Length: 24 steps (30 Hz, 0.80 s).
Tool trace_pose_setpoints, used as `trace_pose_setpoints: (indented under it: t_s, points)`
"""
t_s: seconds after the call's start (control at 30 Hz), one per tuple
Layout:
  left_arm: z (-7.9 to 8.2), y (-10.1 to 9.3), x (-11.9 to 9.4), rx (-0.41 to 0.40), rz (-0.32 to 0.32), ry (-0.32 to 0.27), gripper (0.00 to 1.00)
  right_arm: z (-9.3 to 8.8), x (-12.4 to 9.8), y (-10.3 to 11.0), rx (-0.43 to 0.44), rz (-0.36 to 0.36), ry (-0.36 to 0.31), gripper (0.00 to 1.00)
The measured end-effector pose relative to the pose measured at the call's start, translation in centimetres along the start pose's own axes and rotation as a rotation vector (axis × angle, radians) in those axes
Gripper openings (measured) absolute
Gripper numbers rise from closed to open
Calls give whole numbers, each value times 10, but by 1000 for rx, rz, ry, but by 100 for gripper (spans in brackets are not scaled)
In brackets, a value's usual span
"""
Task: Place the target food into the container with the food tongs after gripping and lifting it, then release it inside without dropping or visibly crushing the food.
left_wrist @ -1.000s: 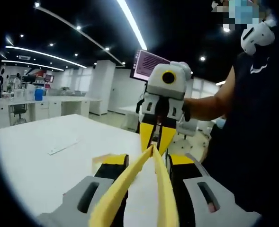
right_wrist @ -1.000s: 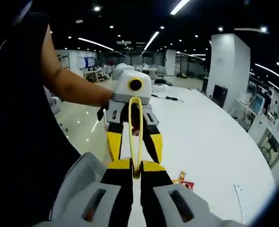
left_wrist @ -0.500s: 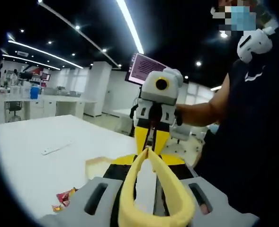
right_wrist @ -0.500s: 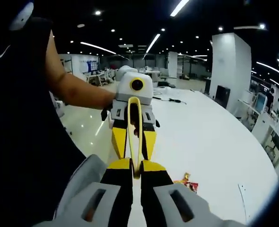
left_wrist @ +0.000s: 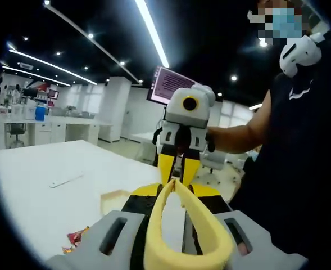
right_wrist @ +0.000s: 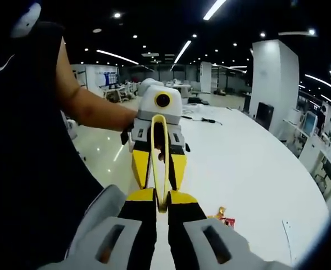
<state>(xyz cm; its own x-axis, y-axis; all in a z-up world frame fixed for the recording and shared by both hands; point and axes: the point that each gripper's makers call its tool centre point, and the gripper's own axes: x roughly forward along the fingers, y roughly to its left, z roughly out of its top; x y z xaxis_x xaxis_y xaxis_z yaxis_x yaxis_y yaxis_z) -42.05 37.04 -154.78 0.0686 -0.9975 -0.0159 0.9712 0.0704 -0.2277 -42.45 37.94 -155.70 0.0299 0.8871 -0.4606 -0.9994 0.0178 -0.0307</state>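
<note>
Yellow food tongs [left_wrist: 179, 225] span the gap between my two grippers, which face each other in the air. Their looped end sits between the jaws of my left gripper [left_wrist: 173, 194], which are shut on it. The tongs' tips [right_wrist: 161, 199] are pinched in my right gripper [right_wrist: 161, 203], which is shut. In the right gripper view the tongs [right_wrist: 159, 157] rise towards the left gripper [right_wrist: 158, 163]. The right gripper [left_wrist: 176, 166] shows in the left gripper view, held by a person's arm. A red and yellow snack wrapper [right_wrist: 220, 216] [left_wrist: 75, 239] lies on the white table.
The white table [right_wrist: 249, 169] [left_wrist: 36, 185] spreads below both grippers. A flat white strip [left_wrist: 64, 181] lies on it. A pale tan thing [left_wrist: 112, 197] is partly hidden behind my left jaw. The person's body [left_wrist: 300, 169] stands close on one side.
In the left gripper view the tongs have turned from two spread arms to a closed loop between closer jaws. That view has shifted, bringing the wrapper in. The right gripper view is almost unchanged.
</note>
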Motion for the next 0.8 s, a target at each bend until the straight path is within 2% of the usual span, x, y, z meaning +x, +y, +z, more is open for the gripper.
trace_pose_setpoints:
  t_s: [0.1, 0.17, 0.4, 0.43, 0.47, 0.5, 0.57, 0.63, 0.7, 0.77, 0.8]
  points:
    - [0, -2, 0, -7, -11, 5, 17, 3, -3, 1, -20, 8, -39, 11]
    - [3, -3, 1, 2, -12, 5, 17, 3, -5, 1, 3, 12, -60, 12]
    - [5, -2, 4, 7, -12, 5, 18, 4, -10, -1, 7, 1, -70, 14]
    - [6, -2, 3, 3, -18, 2, 18, 4, -11, -2, 6, -3, -72, 21]
    - [9, 14, 0, 29, 64, -18, 20, 2, -14, -10, 14, -52, -68, 26]
    - [8, 3, 0, -20, -5, -26, 18, 1, -15, -4, 16, -21, -68, 20]
    - [10, 6, 0, -2, 0, -33, 17, 7, -16, -3, 0, -24, -97, 16]
    - [8, 4, 4, 6, 1, -20, 16, 6, -13, -3, -2, -27, -77, 11]
    - [12, 0, 6, 3, -17, -34, 14, 6, -12, 0, 3, -20, -57, 5]
    - [14, -4, 9, 8, -28, -40, 15, 4, -9, 4, -18, -9, -33, 4]
    - [17, -12, 17, 11, -33, -41, 15, 3, -9, 4, -20, -13, -27, 4]
